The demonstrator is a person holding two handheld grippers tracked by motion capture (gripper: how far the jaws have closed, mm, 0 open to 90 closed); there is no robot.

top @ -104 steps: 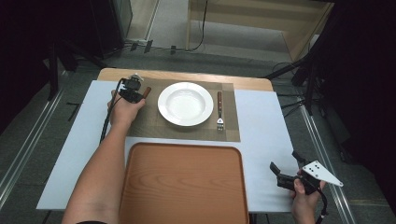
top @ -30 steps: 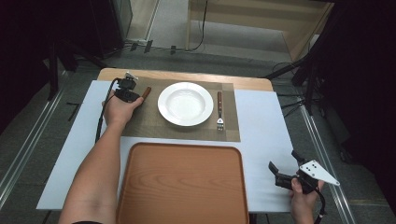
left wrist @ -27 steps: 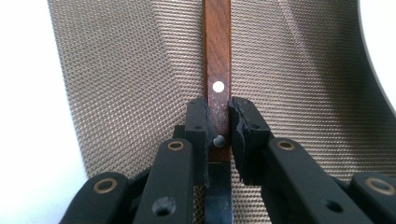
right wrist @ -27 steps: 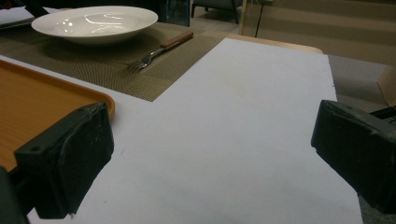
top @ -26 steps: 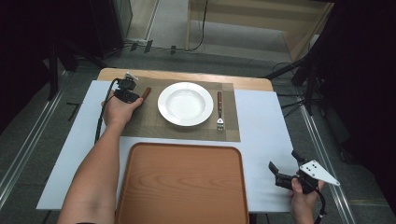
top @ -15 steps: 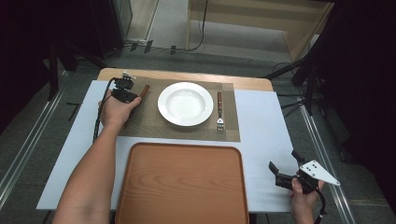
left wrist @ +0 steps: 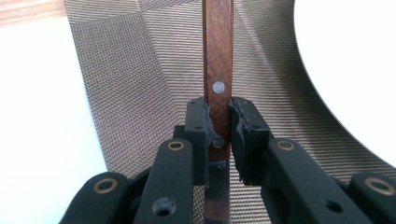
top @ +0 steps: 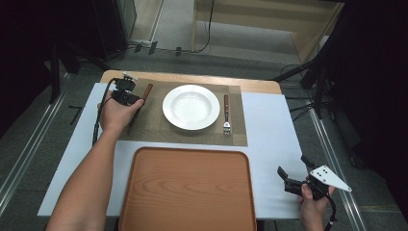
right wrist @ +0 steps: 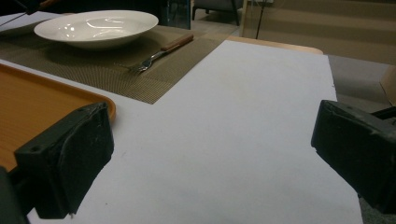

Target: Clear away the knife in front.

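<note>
Left gripper [left wrist: 218,128] pinches the knife's wooden handle [left wrist: 218,70] near the blade for control; right gripper [right wrist: 212,154] idles, jaws spread, over the counter [right wrist: 243,116].

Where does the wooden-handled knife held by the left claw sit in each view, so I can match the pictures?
High view: the knife is upper left, left of the white plate, on the woven placemat, in the left claw.
Left gripper view: centre, its handle runs up from between the shut pads.
Right gripper view: I can't make it out; the far top-left corner is too dark.
Shared landmark: the white plate.
</note>
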